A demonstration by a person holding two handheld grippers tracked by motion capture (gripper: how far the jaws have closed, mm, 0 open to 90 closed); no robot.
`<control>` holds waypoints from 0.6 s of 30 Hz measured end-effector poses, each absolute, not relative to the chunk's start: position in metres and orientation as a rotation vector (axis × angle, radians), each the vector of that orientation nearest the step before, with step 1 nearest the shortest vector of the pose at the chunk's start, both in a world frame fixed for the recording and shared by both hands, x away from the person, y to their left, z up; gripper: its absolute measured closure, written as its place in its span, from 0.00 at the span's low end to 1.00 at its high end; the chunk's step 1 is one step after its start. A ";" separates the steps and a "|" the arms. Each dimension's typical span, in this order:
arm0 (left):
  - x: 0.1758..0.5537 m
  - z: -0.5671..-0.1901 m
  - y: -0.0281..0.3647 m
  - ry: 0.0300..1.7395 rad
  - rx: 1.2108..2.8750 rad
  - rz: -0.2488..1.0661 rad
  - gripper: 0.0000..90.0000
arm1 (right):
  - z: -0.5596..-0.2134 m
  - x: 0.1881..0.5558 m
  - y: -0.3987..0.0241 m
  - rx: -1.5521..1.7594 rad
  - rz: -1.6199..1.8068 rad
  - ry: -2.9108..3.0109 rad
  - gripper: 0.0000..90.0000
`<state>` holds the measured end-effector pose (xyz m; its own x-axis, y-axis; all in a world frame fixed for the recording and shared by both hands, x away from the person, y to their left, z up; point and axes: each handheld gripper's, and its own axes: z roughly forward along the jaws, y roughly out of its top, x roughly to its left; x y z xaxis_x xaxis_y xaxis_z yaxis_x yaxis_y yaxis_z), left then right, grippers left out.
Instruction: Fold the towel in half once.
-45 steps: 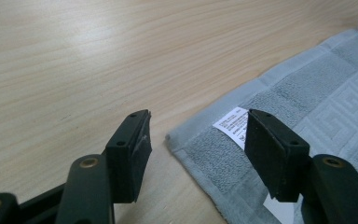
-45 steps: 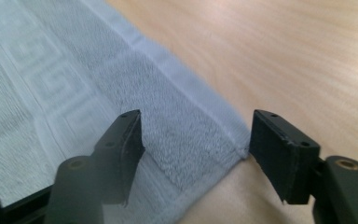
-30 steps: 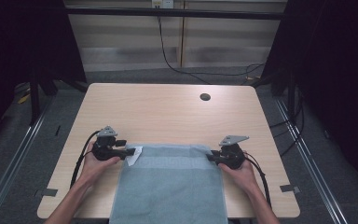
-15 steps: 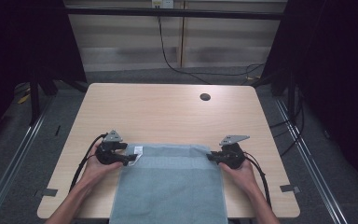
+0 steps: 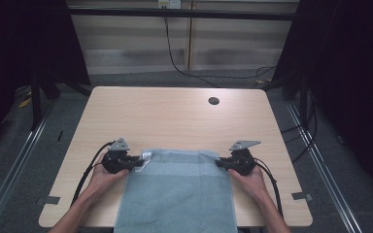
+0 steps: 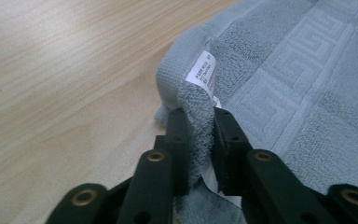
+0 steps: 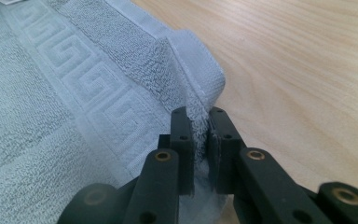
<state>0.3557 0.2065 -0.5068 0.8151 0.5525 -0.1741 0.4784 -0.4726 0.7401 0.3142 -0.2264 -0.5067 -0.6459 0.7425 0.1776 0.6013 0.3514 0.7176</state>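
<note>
A pale blue towel (image 5: 177, 191) lies at the near middle of the wooden table (image 5: 175, 121) and hangs over its front edge. My left gripper (image 5: 138, 163) has just been closing and now pinches the towel's far left corner (image 6: 193, 98), where a white label (image 6: 203, 74) shows. My right gripper (image 5: 219, 163) is shut on the far right corner (image 7: 198, 88); the towel's edge stands bunched up between its pads. A woven key pattern (image 7: 88, 84) runs along the towel's border. A hand holds each gripper.
A dark round hole (image 5: 213, 101) sits in the tabletop at the far right. Bare wood stretches from the towel to the far edge. Cables (image 5: 194, 73) run across the floor behind the table, and dark frames stand at both sides.
My left gripper slid a little to the right onto the towel's corner and closed on it. The right gripper kept its hold and place.
</note>
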 end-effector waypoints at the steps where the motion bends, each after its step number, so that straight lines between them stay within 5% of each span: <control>1: 0.356 -0.507 0.208 0.765 2.146 0.106 0.90 | -0.507 0.314 -0.227 1.223 1.175 2.434 0.92; 18: 0.354 -0.476 0.217 0.755 1.997 0.088 0.92 | -0.476 0.317 -0.235 1.222 1.359 2.329 0.94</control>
<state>0.3545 0.2172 -0.4756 0.8055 0.5422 -0.2391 0.4726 -0.3444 0.8112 0.3167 -0.2353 -0.4755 -0.6455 0.7269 0.2344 0.5616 0.2437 0.7907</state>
